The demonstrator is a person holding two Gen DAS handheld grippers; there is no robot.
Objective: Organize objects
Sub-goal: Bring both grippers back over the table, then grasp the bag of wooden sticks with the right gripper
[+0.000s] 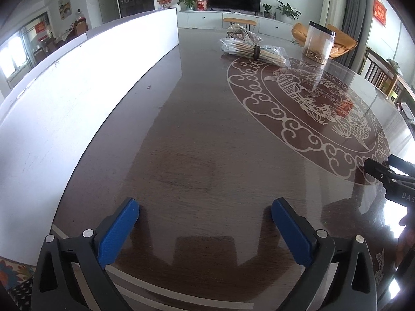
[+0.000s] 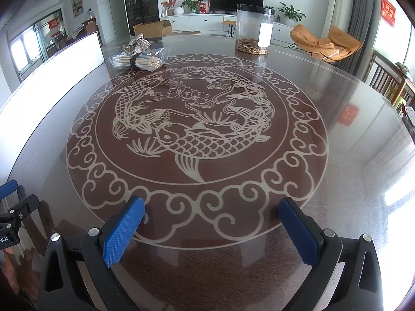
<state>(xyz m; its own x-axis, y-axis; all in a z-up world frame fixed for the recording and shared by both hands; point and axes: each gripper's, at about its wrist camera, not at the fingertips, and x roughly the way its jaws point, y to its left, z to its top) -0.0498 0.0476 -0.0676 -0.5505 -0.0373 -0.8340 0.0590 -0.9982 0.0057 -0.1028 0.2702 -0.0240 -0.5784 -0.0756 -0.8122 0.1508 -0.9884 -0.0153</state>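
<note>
One clear jar [image 2: 254, 29], one bagged bundle of sticks [image 2: 138, 61] and one silver bow [image 2: 142, 43] are counted at the far side; two grippers are seen near.

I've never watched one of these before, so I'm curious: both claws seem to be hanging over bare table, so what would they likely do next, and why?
Probably reach the left gripper forward toward the bagged bundle of sticks. Both it and the right gripper are open and empty, and the bundle and clear jar sit at the table's far side.
</note>
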